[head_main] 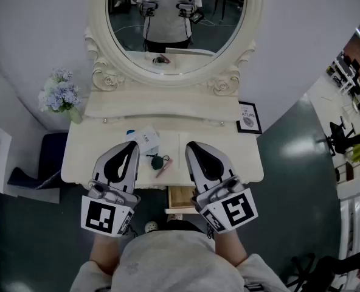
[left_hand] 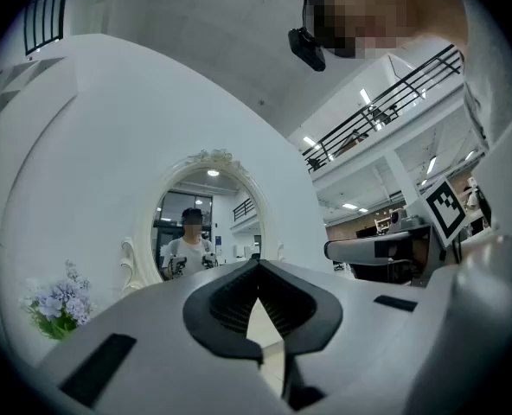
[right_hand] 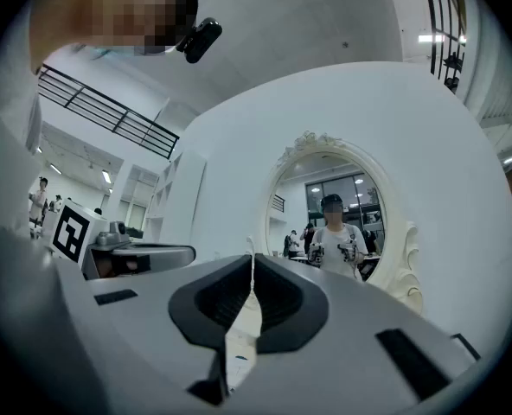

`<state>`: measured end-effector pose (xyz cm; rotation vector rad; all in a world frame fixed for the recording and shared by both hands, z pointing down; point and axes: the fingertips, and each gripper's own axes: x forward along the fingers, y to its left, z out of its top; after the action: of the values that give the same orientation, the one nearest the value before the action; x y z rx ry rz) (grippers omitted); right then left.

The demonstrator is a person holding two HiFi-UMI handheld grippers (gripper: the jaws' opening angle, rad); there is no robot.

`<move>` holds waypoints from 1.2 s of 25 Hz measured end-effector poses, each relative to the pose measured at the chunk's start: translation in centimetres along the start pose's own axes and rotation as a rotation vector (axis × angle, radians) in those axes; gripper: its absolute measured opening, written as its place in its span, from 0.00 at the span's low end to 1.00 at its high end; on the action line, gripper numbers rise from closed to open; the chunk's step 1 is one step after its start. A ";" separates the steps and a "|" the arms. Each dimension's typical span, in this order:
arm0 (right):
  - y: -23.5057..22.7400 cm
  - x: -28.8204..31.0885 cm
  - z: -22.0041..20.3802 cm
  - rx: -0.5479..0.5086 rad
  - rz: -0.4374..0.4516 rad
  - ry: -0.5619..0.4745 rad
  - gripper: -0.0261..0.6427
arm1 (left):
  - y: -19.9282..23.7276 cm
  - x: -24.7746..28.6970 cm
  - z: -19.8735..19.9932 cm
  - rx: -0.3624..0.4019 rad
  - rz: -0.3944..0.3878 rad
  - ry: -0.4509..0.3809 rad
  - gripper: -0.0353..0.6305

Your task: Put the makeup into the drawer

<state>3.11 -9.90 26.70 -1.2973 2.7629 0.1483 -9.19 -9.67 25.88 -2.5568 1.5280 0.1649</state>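
On the cream dressing table [head_main: 241, 163] lie a pink stick [head_main: 163, 168], a small dark round piece [head_main: 157, 160] and a white packet [head_main: 147, 139], all between my two grippers. My left gripper [head_main: 132, 145] hovers over the table's left half, jaws shut and empty; in the left gripper view its tips [left_hand: 258, 264] meet. Over the right half my right gripper [head_main: 191, 145] is shut too, with nothing in it, and its tips [right_hand: 252, 261] touch in the right gripper view. Below the table's front edge a wooden drawer [head_main: 181, 196] stands pulled out.
An oval mirror [head_main: 179, 17] in a carved frame rises at the back of the table. Blue flowers [head_main: 59, 94] stand at the left end, a small framed sign [head_main: 249, 117] at the right. A dark stool [head_main: 43, 162] is left of the table, a small ball [head_main: 151, 227] on the floor.
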 end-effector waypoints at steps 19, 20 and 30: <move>-1.2 3.3 -5.8 0.083 0.059 0.175 0.08 | 1.9 -0.3 -2.1 -0.016 0.070 0.035 0.07; -1.2 3.7 -7.0 0.090 0.065 0.218 0.08 | 2.0 -0.4 -2.2 -0.016 0.077 0.039 0.07; -0.8 6.3 -18.1 0.140 0.129 0.537 0.08 | 2.4 -1.4 -3.8 -0.039 0.100 0.081 0.07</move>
<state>-0.93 -17.48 43.90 -1.2729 3.2156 -0.4443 -11.94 -10.32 29.67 -2.5477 1.6991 0.1051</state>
